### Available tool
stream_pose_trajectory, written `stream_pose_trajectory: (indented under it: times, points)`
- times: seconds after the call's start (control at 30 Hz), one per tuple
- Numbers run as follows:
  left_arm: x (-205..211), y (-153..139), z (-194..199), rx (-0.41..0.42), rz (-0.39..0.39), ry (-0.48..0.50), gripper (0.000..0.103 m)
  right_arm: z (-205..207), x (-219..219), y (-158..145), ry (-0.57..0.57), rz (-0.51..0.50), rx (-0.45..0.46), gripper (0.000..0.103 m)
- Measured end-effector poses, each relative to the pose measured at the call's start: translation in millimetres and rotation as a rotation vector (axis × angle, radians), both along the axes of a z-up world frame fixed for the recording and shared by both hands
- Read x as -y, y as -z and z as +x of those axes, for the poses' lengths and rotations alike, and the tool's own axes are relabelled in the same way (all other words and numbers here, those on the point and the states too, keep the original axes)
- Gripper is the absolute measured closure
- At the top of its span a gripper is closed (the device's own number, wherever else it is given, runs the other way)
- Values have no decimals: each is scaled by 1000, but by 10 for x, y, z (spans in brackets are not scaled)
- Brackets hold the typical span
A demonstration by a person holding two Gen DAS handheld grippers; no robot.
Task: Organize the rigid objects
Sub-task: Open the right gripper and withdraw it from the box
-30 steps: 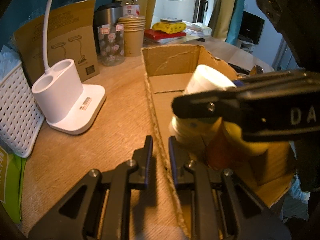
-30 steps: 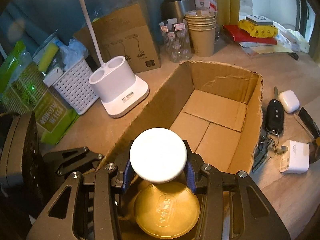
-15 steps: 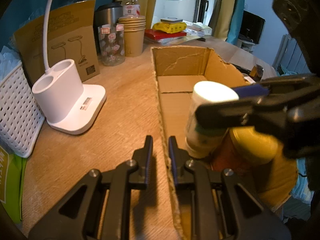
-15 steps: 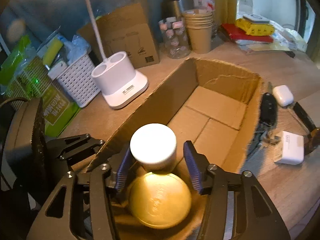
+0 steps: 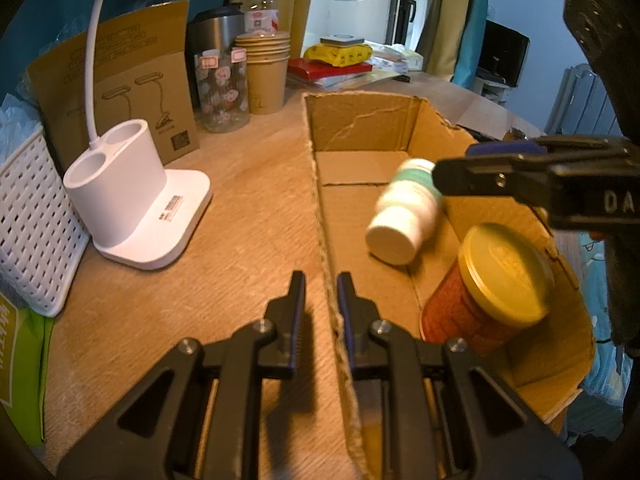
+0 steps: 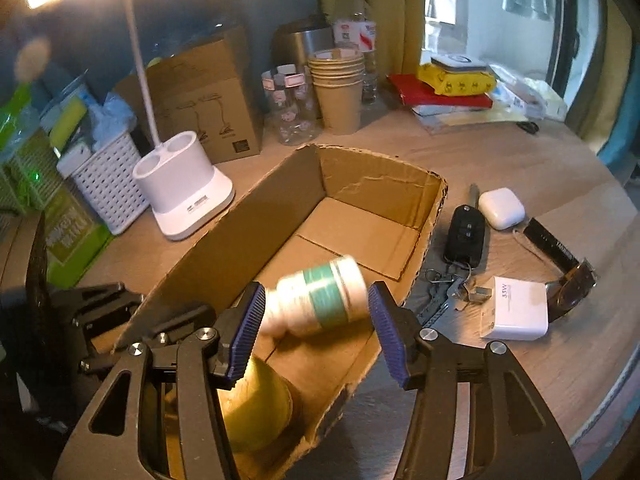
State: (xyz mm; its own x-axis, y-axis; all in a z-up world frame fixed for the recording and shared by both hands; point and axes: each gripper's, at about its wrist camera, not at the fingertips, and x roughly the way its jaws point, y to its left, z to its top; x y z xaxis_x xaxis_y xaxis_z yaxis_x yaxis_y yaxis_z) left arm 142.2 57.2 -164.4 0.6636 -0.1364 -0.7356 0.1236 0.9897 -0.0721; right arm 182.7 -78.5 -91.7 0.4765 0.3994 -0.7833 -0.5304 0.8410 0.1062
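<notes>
Spreading under both claws is a wooden worktop (image 5: 248,208), cluttered along its far edge, with yellow curtains and a bright window beyond. Ahead of the left claw (image 5: 320,296) sits a white lamp base (image 5: 136,208), a white perforated basket (image 5: 28,220) off to its left, and further ahead a stack of paper cups (image 5: 266,76) beside a clear patterned jar (image 5: 222,92).

Between the blue pads of the right claw (image 6: 316,316), but touching neither, is a white bottle (image 6: 316,300) with a green band and white cap, tilted over and blurred, inside the open cardboard box (image 6: 384,184). That claw stands released, its jaws well apart. Below it in the box's near end stands a red can (image 5: 464,312) with a gold lid.

Clenched on the box's near-side wall is the left claw, one finger inside and one outside.

Right of the right claw lie a car key (image 6: 464,236), an earbud case (image 6: 500,208) and a white charger (image 6: 516,308).
</notes>
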Motion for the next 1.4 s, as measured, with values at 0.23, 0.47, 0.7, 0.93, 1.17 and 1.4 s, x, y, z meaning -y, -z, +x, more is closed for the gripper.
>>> stream_pose_trajectory:
  times: [0.23,0.47,0.7,0.93,1.17,1.4]
  points:
    - [-1,1,1,-1,0,0,85,-35,53,-50,5,31,5,46]
    - [-16,7,7,-1,0,-2,85,-84,164,-159,28,58,41,36]
    - [-19,8,6,-3,2,-3,85,-99,375,-251,70,64,80,36]
    - [-20,12,11,-5,2,-5,85,-53,675,-276,154,52,100,36]
    - [-19,12,11,-5,3,-5,85,4,969,-216,233,29,102,35]
    - [-25,16,17,-6,1,-5,85,70,1172,-143,284,6,104,35]
